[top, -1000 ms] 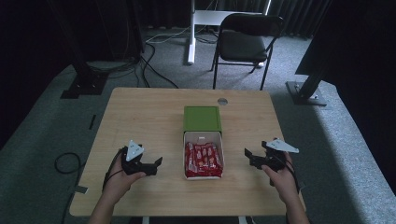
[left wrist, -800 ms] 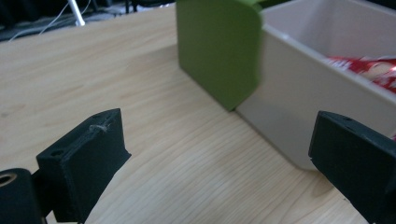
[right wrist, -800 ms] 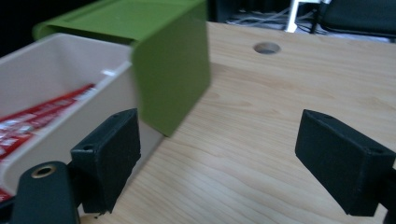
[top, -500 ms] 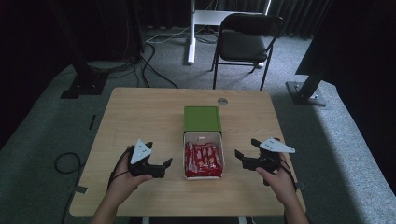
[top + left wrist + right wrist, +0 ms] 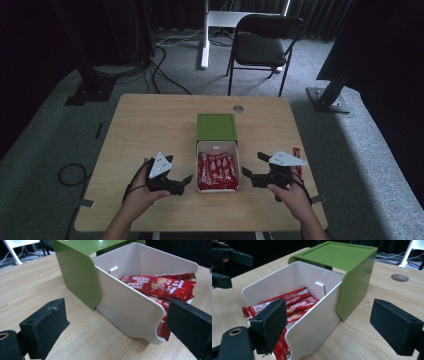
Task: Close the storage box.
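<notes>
The white drawer (image 5: pixel 218 169) stands pulled out toward the person from its green sleeve (image 5: pixel 216 127), near the middle of the wooden table (image 5: pixel 140 130), and is packed with red Nescafé sachets (image 5: pixel 217 171). One more red sachet (image 5: pixel 296 159) lies on the table to the right of the drawer, beyond the right gripper (image 5: pixel 251 166). The left gripper (image 5: pixel 181 173) sits just left of the drawer, the right gripper just right of it; both have their jaws spread wide and hold nothing, each aimed at a drawer side wall without touching it. This looks like the approach step. Next, one gripper would likely need to steady the drawer or sleeve while the other reaches for a sachet.
</notes>
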